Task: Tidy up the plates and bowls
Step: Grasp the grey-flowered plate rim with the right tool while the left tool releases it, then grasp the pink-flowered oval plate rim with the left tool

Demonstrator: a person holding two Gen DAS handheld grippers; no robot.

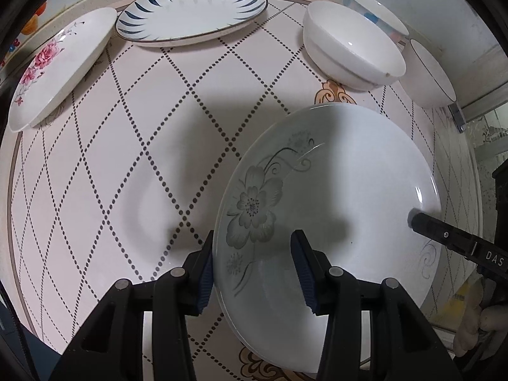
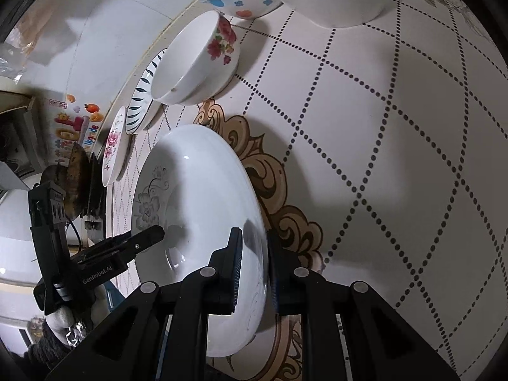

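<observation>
left wrist view: grey-flower plate point(image 1: 333, 197) rim clamped between left tongs point(image 1: 254, 270) and right tongs point(image 2: 254, 273)

Glossy glazed ceramic plate point(image 1: 333, 197), smooth patterned tabletop point(image 1: 127, 158), matt black plastic left hand-held gripper point(image 1: 254, 270).

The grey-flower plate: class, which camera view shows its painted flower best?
The left wrist view: the grey-flower plate faces the camera, flower and stems fully visible. The right wrist view shows it steeply foreshortened, the flower small near its far rim.
</observation>
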